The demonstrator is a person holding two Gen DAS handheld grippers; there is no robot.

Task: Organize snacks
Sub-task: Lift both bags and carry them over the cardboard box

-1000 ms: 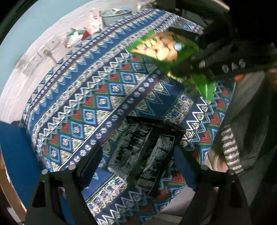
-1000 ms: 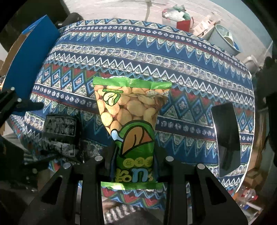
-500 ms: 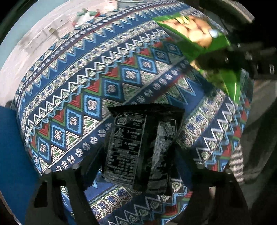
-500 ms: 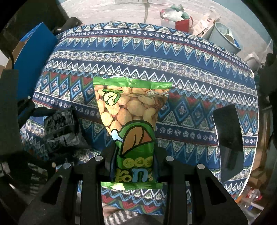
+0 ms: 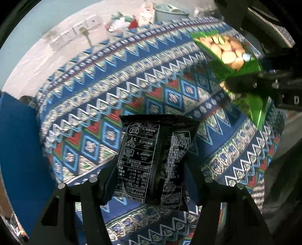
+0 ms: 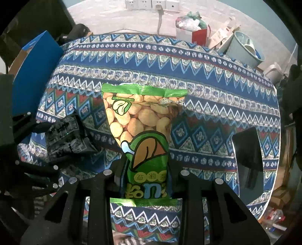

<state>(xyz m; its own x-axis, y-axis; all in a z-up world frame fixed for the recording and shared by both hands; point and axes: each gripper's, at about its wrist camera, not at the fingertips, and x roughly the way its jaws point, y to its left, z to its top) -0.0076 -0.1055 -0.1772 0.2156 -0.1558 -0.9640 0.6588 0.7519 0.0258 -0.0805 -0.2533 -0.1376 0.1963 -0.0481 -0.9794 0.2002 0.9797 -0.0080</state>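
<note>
1. the left gripper (image 5: 151, 179) has just been closing its jaws on a black snack packet (image 5: 154, 160); the packet sits between the fingers, pinched in at its waist, so the jaws are clamped on it.
2. the packet shows its back, printed in white: numbered icons with "2", "3", "4", pinyin such as "zhai jia", a nutrition table headed "100" and "nrv", and rows with "11.5" and "21.1". a barcode strip runs along its lower edge. no brand can be read.
3. the right gripper (image 6: 147, 175) has its jaws drawn close together, clamped on the lower half of a green bean snack bag (image 6: 143, 135).
4. that bag hangs upside down in the right wrist view: chinese characters in yellow and blue read inverted at 6 o'clock, a brown bean logo sits mid-bag, and pale roasted beans fill the picture panel toward 12 o'clock. small print near its top right corner is too small to read.
5. both packets are held over a tabletop covered by a blue patterned cloth (image 6: 207, 79) with zigzags and diamonds.
6. in the right wrist view a dark flat rectangle (image 6: 247, 160) lies on the cloth at 3 o'clock, and a blue box (image 6: 32, 79) stands at 9 o'clock.
7. beyond the tabletop at 12 o'clock, wall sockets (image 6: 151, 3) with one plugged cable; at 1 o'clock a red-and-white bag (image 6: 192, 30) and a pale blue basin (image 6: 243, 50).
</note>
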